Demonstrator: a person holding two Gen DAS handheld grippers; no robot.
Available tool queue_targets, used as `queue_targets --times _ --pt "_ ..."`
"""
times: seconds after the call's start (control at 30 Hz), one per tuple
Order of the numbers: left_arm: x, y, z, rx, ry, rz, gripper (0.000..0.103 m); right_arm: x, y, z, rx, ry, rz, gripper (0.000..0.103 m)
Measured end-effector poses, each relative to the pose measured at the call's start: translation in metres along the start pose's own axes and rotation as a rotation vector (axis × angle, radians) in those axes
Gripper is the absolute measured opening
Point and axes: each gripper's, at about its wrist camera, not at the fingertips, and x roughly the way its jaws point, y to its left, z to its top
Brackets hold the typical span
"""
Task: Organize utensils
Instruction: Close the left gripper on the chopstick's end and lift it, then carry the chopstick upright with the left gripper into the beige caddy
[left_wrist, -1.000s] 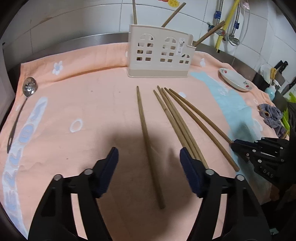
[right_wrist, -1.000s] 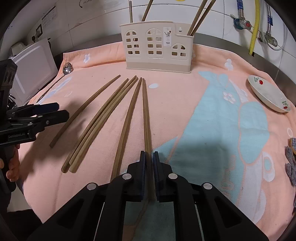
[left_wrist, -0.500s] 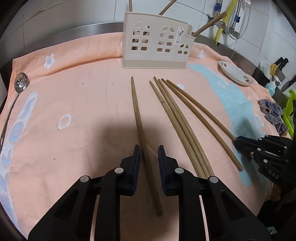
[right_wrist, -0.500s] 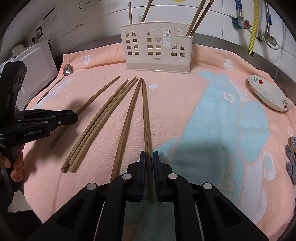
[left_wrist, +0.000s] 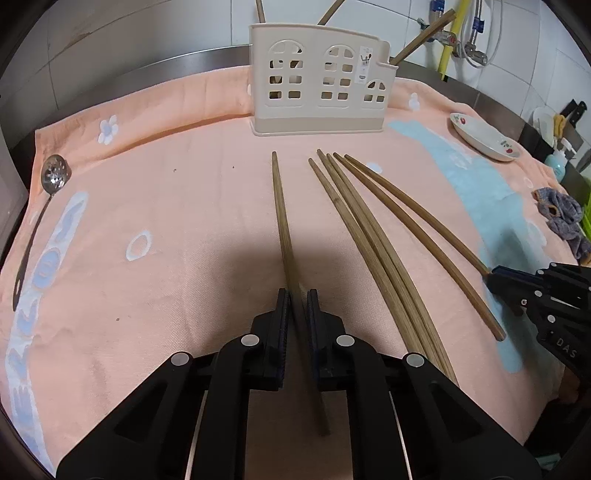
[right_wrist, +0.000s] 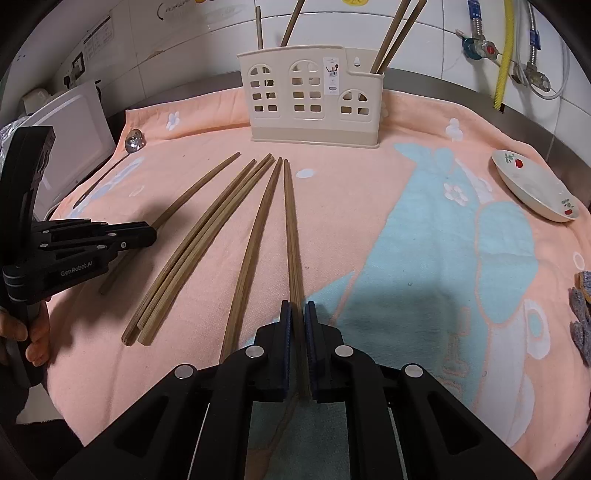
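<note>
Several long wooden chopsticks lie on a peach towel in front of a cream utensil holder (left_wrist: 317, 88), which shows in the right wrist view (right_wrist: 310, 98) with chopsticks standing in it. My left gripper (left_wrist: 295, 299) is shut on the leftmost chopstick (left_wrist: 280, 206); it also shows at the left of the right wrist view (right_wrist: 149, 234). My right gripper (right_wrist: 297, 312) is shut on the rightmost chopstick (right_wrist: 291, 229); it shows at the right of the left wrist view (left_wrist: 491, 275). Both held chopsticks point toward the holder.
A slotted metal spoon (left_wrist: 55, 177) lies at the towel's left edge. A small white dish (right_wrist: 535, 188) sits at the right. A grey cloth (left_wrist: 561, 218) lies at the far right. A bundle of three chopsticks (right_wrist: 207, 240) lies between the grippers.
My left gripper has closed from wide open onto the leftmost chopstick and moved forward along it. My right gripper has stayed shut on its chopstick.
</note>
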Motion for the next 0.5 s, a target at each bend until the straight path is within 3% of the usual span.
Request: queue_targets --times 0.5 --pt "-0.032 0.009 0.016 -0.004 -0.085 -0.011 0.006 -0.039 0.000 0.023 -0.008 -0.115 -0.009 0.007"
